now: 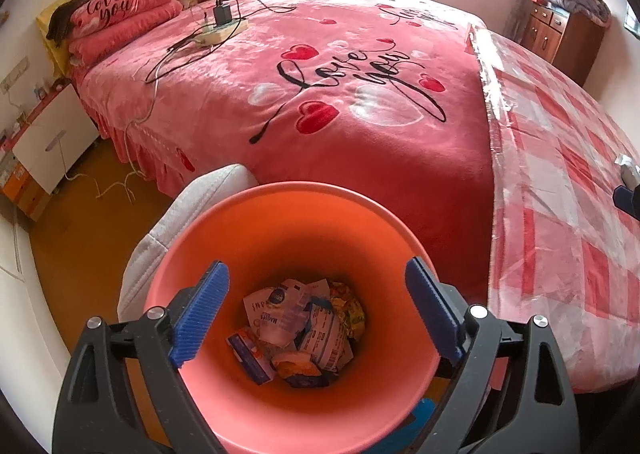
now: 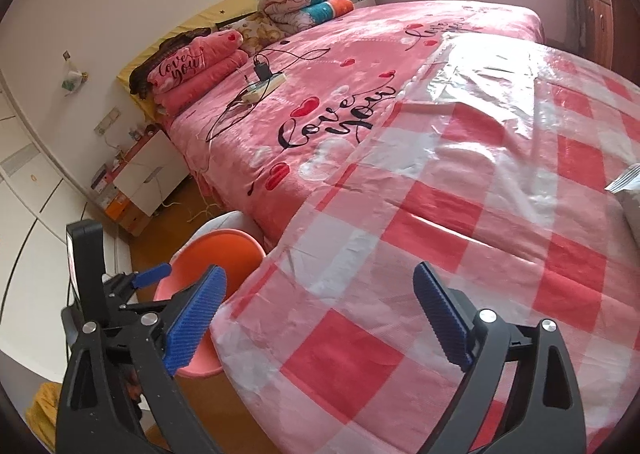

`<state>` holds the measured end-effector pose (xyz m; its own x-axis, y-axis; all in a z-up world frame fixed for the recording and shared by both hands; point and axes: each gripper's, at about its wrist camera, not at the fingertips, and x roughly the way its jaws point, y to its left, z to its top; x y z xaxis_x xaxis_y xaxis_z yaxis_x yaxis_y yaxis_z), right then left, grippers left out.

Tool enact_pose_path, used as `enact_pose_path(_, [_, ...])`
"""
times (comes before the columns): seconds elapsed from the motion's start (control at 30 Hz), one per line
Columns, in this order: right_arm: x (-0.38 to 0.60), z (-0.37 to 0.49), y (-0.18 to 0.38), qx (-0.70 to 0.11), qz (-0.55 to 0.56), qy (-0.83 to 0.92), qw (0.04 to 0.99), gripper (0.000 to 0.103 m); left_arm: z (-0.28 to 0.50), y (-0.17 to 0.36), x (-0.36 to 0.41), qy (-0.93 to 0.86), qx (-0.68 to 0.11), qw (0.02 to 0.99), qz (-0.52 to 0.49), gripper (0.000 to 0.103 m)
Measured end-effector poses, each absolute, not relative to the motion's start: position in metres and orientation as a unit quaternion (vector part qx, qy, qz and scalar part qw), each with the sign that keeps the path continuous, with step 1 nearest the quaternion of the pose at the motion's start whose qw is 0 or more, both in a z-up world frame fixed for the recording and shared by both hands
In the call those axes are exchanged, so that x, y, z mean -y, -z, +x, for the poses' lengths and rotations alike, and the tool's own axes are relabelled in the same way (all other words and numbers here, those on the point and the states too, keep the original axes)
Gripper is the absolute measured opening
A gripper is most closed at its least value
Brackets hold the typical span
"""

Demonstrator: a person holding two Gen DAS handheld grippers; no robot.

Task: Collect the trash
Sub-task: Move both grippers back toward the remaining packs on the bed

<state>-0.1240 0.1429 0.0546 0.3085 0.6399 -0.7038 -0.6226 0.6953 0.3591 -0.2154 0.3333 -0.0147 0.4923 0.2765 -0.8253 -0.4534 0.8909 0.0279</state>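
A bedroom holds a bed under a pink "Love you" blanket, with a red-checked plastic sheet over its near end. An orange bucket stands on the floor beside the bed, with paper and wrapper trash at its bottom. The left tool hangs above the bucket, jaws apart and empty. The right tool hangs over the checked sheet, jaws apart and empty.

left wrist view looks down into bin; both views share bed.
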Motion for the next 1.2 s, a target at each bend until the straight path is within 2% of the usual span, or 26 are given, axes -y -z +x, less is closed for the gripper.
enact_pose_path(1.2, [-0.072, -0.132, -0.062, -0.364, 0.007, -0.376, 0.852, 0.095, -0.182, -0.022, -0.243, -0.171, -0.449, 0.877, 0.014, 0.09])
